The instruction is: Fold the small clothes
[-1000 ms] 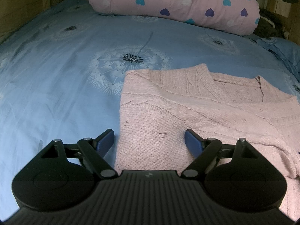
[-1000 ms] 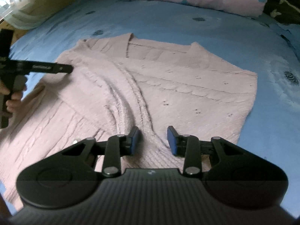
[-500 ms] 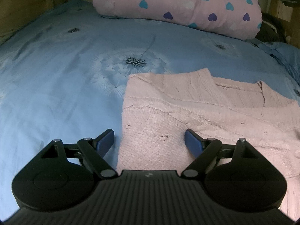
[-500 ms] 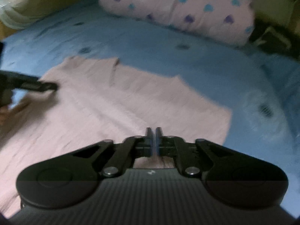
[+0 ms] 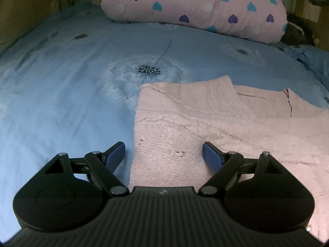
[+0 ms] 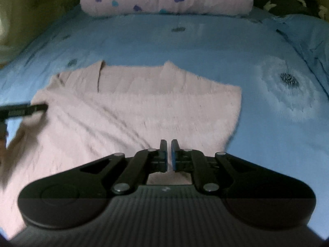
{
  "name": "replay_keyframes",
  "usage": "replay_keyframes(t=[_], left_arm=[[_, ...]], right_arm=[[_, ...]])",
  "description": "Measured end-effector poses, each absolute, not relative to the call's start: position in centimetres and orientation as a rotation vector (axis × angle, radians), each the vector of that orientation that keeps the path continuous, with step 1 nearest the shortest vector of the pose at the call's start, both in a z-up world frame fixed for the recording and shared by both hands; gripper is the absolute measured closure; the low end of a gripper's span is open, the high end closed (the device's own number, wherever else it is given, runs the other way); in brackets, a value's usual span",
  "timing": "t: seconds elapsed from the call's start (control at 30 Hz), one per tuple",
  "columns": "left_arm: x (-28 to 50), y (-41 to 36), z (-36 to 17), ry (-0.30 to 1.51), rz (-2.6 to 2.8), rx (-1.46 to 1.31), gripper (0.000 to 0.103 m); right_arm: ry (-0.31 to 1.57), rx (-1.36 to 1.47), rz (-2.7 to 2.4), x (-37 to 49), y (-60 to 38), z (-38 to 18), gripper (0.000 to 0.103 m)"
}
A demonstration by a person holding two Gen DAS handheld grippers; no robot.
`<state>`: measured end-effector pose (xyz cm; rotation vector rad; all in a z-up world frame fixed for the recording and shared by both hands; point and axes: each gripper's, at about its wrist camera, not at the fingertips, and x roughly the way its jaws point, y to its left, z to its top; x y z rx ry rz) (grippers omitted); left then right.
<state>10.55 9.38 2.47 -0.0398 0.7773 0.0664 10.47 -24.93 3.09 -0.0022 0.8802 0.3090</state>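
Knitwear is the whole question here: a pink sweater (image 6: 139, 111) lies flat on the blue bedsheet (image 5: 61, 94), well short of the heart-print quilt roll (image 5: 193, 6) at the bed's far edge, its collar toward that roll and its hem toward the near edge. The right gripper (image 6: 169, 154) has its jaws pressed nearly together at the sweater's near edge; pink knit shows just below and behind the pads, but blur makes it impossible to tell whether a pinch of fabric sits between them. The left gripper (image 5: 163, 154) stands wide, straddling the sweater's left side edge, one finger over bare sheet, the other over knit, gripping nothing. Judging by this, the fold will probably run from the near hem toward the collar, and the right gripper is better placed to lead it.
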Motion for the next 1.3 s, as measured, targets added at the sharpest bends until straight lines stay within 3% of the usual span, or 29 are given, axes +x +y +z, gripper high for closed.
replay_keyframes(t=[0.03, 0.13, 0.17, 0.53, 0.63, 0.67, 0.97, 1.3], left_arm=[[10.6, 9.3, 2.4, 0.777, 0.067, -0.038, 0.017], [10.5, 9.2, 2.3, 0.774, 0.069, -0.033, 0.017], [10.5, 9.2, 2.3, 0.773, 0.069, -0.033, 0.017], [10.6, 9.2, 2.1, 0.773, 0.070, -0.033, 0.017], [10.6, 9.2, 2.1, 0.769, 0.070, -0.031, 0.017], [10.6, 9.2, 2.1, 0.767, 0.071, -0.031, 0.017], [10.6, 8.8, 1.8, 0.728, 0.110, -0.024, 0.014], [10.7, 8.3, 2.9, 0.628, 0.142, 0.084, 0.014]], right_arm=[[0.893, -0.029, 0.311, 10.2, -25.1, 2.9, 0.089], [0.888, -0.079, 0.319, 9.2, -25.3, 2.6, 0.059], [0.879, -0.095, 0.323, 8.9, -25.3, 2.6, 0.059], [0.906, -0.177, 0.393, 8.4, -24.1, 1.6, 0.060], [0.920, -0.164, 0.443, 8.3, -23.8, 1.7, 0.088], [0.919, -0.176, 0.444, 8.1, -23.5, 1.9, 0.089], [0.776, -0.371, 0.280, 10.2, -22.4, 5.3, 0.091], [0.824, -0.347, 0.197, 12.9, -22.1, 0.9, 0.084]])
